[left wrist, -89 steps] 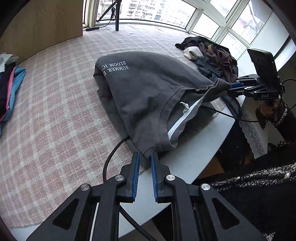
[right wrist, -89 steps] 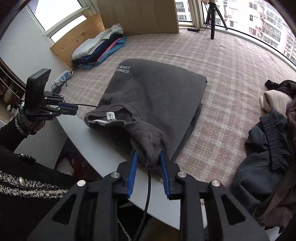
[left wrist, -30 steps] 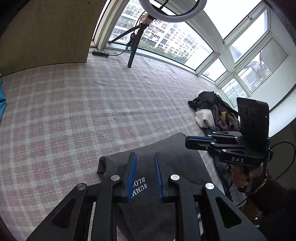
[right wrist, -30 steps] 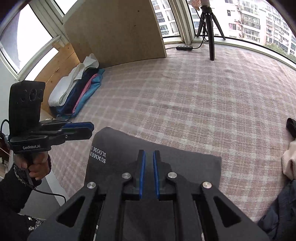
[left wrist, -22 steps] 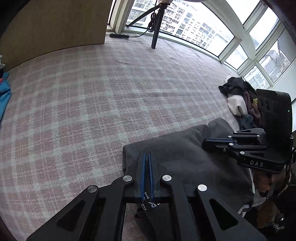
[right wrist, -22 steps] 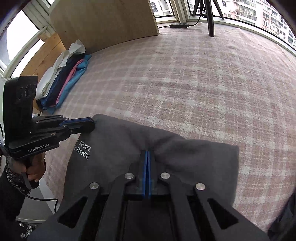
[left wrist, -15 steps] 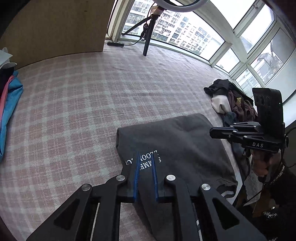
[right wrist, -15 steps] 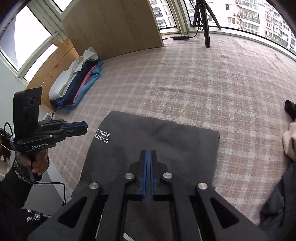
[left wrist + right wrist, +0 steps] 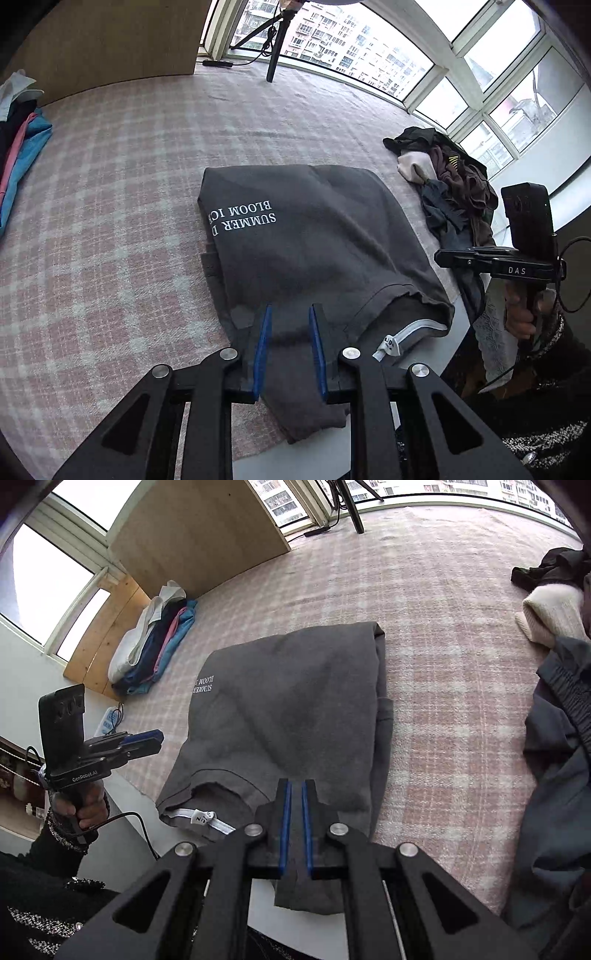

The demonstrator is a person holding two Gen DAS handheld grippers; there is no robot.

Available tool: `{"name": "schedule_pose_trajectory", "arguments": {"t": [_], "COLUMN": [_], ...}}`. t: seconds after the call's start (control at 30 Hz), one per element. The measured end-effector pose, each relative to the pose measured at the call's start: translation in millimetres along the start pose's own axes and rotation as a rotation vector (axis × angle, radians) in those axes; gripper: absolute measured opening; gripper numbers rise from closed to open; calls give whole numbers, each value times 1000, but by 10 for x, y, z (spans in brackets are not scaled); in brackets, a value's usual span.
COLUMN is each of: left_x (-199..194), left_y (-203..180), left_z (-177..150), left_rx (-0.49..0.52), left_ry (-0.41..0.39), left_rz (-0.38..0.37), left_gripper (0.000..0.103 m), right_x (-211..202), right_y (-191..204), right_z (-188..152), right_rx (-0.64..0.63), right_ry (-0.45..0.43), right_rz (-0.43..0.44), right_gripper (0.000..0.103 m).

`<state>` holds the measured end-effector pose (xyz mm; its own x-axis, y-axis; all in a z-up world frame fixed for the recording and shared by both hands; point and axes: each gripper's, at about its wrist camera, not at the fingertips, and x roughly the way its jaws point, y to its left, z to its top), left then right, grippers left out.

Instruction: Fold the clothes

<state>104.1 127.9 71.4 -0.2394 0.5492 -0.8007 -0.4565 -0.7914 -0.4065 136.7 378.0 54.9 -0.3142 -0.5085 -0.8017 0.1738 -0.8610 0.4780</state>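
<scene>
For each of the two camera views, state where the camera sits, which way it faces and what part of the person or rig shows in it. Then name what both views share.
Left wrist: sits on the left gripper, looks forward over the grey T-shirt toward the windows; the hand holding the right gripper shows at right.
Right wrist: sits on the right gripper, faces the T-shirt and the folded stack; the left gripper and its hand show at left.
Shared: the T-shirt, the plaid cloth, the unfolded pile.

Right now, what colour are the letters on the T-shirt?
White, on the dark grey T-shirt; clearest in the left wrist view.
</scene>
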Motion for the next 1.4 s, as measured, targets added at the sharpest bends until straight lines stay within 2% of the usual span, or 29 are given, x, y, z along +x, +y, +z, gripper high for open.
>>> {"name": "schedule_pose_trajectory", "arguments": {"t": [0.1, 0.23, 0.37, 0.43, 0.47, 0.53, 0.6, 0.73, 0.93, 1.1, 1.17, 1.2, 1.23, 1.27, 1.33, 1.37, 1.4], "left_x": [154, 525, 301, 76, -34, -158, -212, -53, 321, 394, 419, 430, 439, 449, 437, 417, 381], "left_y": [-209, -206, -118, -18, 47, 203, 360, 505, 403, 307, 254, 231, 215, 199, 200, 216, 240], "left_z": [30, -126, -352, -384, -375, -324, -256, -117, -39, -35, -29, -27, -25, -22, -14, -11, -9], "left_rx": [60, 75, 60, 12, -16, -90, -169, -245, -211, -204, -185, -179, -181, -183, -205, -226, -256], "left_ry": [20, 137, 139, 100, 71, 18, -29, -61, -16, -28, -29, -31, -35, -39, -54, -67, -86], "left_rz": [-26, 14, 36, 69, 85, 125, 163, 178, 234, 217, 222, 225, 223, 221, 213, 200, 172], "left_gripper": [27, 27, 26, 26, 28, 34, 45, 45, 45, 48, 48, 47, 46, 42, 33, 21, 15], "right_x": [120, 364, 167, -8, -85, -192, -210, 27, 199, 241, 270, 292, 315, 331, 350, 343, 321], "right_y": [23, -86, -135, -193, -237, -326, -415, -556, -621, -457, -416, -406, -396, -386, -421, -439, -452], "right_z": [-71, -264, -324, -240, -177, -51, 77, 265, 325, 267, 254, 251, 247, 248, 265, 273, 281], "right_rx": [-16, -16, -70, -49, -30, 0, 21, 44, 56, -55, -70, -66, -63, -61, -16, 11, 37], "right_ry": [18, 130, 185, 137, 99, 12, -63, -59, -37, -33, -21, -10, 1, 4, 10, 9, 3], "right_rz": [-18, -33, -29, -20, -20, -46, -94, -127, -78, -96, -63, -35, -8, 10, 56, 88, 123], "right_gripper": [13, 13, 13, 15, 19, 51, 62, 62, 63, 61, 52, 40, 37, 36, 18, 16, 15]}}
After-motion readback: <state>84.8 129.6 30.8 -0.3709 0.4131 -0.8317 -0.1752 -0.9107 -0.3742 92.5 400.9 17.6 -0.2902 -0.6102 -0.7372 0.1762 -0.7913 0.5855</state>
